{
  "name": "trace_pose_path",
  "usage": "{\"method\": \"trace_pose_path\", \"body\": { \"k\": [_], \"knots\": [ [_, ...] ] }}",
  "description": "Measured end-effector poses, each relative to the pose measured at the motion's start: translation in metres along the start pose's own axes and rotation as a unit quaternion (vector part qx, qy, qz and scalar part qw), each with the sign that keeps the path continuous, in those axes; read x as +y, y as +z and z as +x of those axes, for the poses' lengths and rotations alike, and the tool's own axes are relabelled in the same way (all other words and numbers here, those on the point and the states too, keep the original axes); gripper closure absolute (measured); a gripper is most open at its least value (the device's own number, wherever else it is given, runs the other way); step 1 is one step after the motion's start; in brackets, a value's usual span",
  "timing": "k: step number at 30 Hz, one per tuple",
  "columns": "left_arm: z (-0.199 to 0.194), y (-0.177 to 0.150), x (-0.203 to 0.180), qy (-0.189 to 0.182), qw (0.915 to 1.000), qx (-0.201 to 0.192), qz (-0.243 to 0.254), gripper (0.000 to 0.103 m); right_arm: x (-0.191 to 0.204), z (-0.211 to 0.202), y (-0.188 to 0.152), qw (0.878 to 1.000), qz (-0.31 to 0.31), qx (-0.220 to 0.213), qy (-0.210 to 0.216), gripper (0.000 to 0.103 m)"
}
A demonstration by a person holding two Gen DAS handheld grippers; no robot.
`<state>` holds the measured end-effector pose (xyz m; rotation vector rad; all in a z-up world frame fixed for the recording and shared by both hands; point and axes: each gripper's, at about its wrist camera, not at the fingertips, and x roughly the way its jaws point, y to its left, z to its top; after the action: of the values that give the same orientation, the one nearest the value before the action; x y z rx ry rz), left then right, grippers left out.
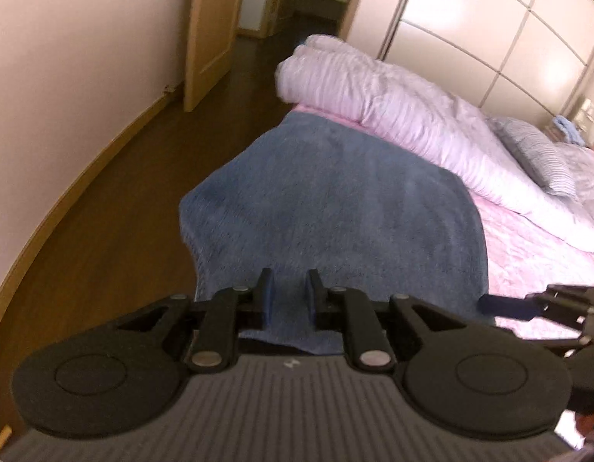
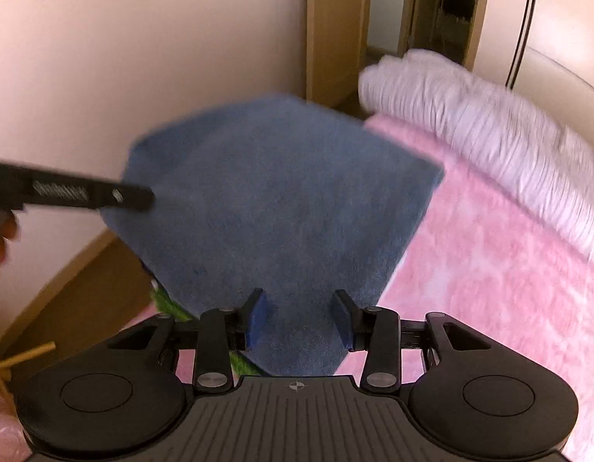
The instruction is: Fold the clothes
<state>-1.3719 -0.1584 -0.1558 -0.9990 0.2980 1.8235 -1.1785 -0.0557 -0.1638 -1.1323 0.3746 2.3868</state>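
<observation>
Standing over the near corner of the bed, the person has a fuzzy slate-blue cloth (image 1: 335,208) laid out flat on the pink patterned bedsheet (image 2: 489,269), its left side drooping over the bed's edge toward the dark wooden floor (image 1: 116,208). A rolled pale-lilac duvet (image 1: 393,107) lies along the far side, well apart from the work. The left tool (image 1: 289,292) sits at the cloth's near edge with its blue-padded fingers set narrowly apart and fabric lying between them; whether they truly pinch it is hard to tell, though they look not quite pressed together. The right tool (image 2: 301,315) hovers over the cloth's near right part with its fingers spread wide, gripping nothing. From the right view the left tool reaches across to the cloth's left edge. My reading is that this is the start of a fold: one hem being taken up, the other not yet seized. Next, I would expect the right tool to drop to the near edge and nip the fabric, so both can carry that hem evenly toward the far side without the hanging part dragging it off.
</observation>
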Motion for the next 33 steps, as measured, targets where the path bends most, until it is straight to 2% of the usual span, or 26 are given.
{"method": "trace_pose_path", "body": {
  "k": [4, 7, 11, 13, 21, 28, 33],
  "knots": [
    [-0.032, -0.002, -0.02, 0.04, 0.9992, 0.002, 0.006, 0.088, -0.002, -0.025, -0.001, 0.999, 0.033, -0.015, 0.011, 0.062],
    [-0.063, -0.009, -0.041, 0.067, 0.9977, -0.004, 0.01, 0.08, -0.006, -0.052, -0.006, 0.997, 0.064, -0.027, 0.031, 0.062],
    [-0.1, -0.022, -0.076, 0.094, 0.9954, -0.014, 0.006, 0.074, -0.01, -0.09, -0.019, 0.996, 0.073, -0.029, 0.042, 0.061],
    [-0.114, -0.027, -0.093, 0.11, 0.9938, -0.016, 0.004, 0.074, -0.013, -0.109, -0.023, 0.996, 0.073, -0.03, 0.05, 0.061],
    [-0.157, -0.053, -0.162, 0.171, 0.9848, -0.017, -0.027, 0.069, -0.035, -0.182, -0.043, 0.995, 0.044, -0.041, 0.082, 0.06],
    [-0.183, -0.083, -0.217, 0.215, 0.9742, -0.018, -0.066, 0.067, -0.057, -0.225, -0.065, 0.994, -0.005, -0.045, 0.102, 0.056],
    [-0.19, -0.111, -0.243, 0.238, 0.9665, -0.018, -0.093, 0.064, -0.068, -0.238, -0.091, 0.992, -0.031, -0.046, 0.109, 0.054]
  ]
}}
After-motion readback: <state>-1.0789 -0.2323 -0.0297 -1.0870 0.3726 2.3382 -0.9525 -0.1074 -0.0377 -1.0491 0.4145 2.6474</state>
